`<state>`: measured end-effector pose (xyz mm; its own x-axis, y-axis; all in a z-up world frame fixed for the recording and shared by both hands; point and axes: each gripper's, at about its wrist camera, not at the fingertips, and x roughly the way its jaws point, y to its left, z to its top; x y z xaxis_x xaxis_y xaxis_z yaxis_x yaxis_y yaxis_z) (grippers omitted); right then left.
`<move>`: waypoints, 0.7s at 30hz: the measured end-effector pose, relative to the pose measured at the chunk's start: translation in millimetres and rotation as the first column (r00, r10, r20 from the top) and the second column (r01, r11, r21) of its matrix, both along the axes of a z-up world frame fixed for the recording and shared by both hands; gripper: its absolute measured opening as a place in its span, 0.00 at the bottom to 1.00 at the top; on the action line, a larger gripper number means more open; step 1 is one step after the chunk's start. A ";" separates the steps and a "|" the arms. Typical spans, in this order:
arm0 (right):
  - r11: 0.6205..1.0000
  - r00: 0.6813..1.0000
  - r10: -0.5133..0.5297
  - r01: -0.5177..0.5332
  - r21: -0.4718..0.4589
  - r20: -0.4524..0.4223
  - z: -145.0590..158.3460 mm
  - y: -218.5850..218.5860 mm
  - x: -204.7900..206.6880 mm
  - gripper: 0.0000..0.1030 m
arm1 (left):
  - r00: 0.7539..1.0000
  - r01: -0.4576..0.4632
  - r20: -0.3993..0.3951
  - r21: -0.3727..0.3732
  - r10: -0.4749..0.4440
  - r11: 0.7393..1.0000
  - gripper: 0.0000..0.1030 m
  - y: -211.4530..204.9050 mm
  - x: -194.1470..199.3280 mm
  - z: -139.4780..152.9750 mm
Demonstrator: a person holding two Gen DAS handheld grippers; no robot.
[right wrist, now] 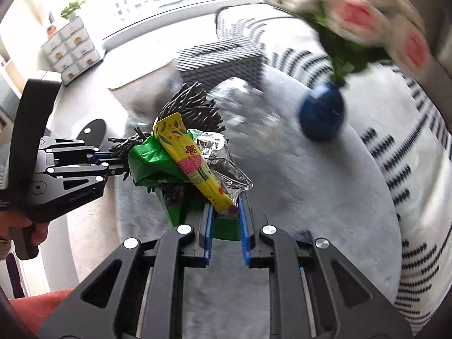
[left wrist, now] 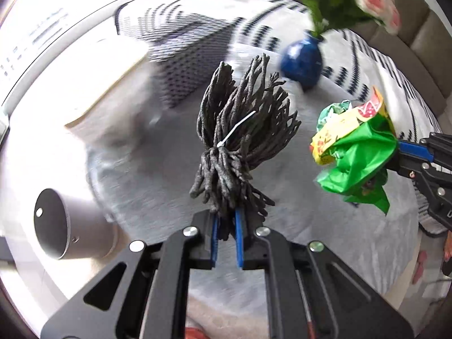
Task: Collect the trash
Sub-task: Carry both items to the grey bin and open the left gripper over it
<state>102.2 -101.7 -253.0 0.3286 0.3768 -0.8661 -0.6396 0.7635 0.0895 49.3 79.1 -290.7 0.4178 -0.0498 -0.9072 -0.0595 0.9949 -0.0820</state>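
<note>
Between the left gripper's [left wrist: 227, 226] pads, a dark string bundle [left wrist: 240, 138] sticks forward.

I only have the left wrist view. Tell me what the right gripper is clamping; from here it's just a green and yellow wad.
Observer: The right gripper is shut on a bunch of wrappers: a yellow flowered one, crumpled green plastic, and a clear crinkled film behind.
Operator: Report where the pads bite.
Observer: They pinch the yellow wrapper's lower end, with green plastic between them too.
Operator: Check my left side from there.
Observer: The left gripper shows from the side, dark cord bundle fanning beyond it. A hand grips its handle.
</note>
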 end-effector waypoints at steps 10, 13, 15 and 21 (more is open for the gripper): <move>0.969 0.970 0.242 -0.243 0.039 0.024 20.7 197.5 -37.4 0.14 | 0.960 -0.279 0.002 0.028 0.279 0.960 0.10 185.7 -91.7 19.4; 0.952 0.953 0.301 -0.302 0.049 0.024 18.0 261.5 -50.1 0.15 | 0.938 -0.346 -0.010 0.029 0.346 0.938 0.10 240.1 -118.8 18.5; 0.941 0.942 0.334 -0.335 0.056 0.024 16.7 301.7 -59.4 0.15 | 0.925 -0.379 -0.013 0.039 0.379 0.925 0.10 271.6 -134.0 17.0; 0.914 0.917 0.398 -0.398 0.074 0.012 1.4 406.1 -77.5 0.15 | 0.894 -0.445 -0.025 0.071 0.448 0.893 0.10 347.8 -160.9 7.4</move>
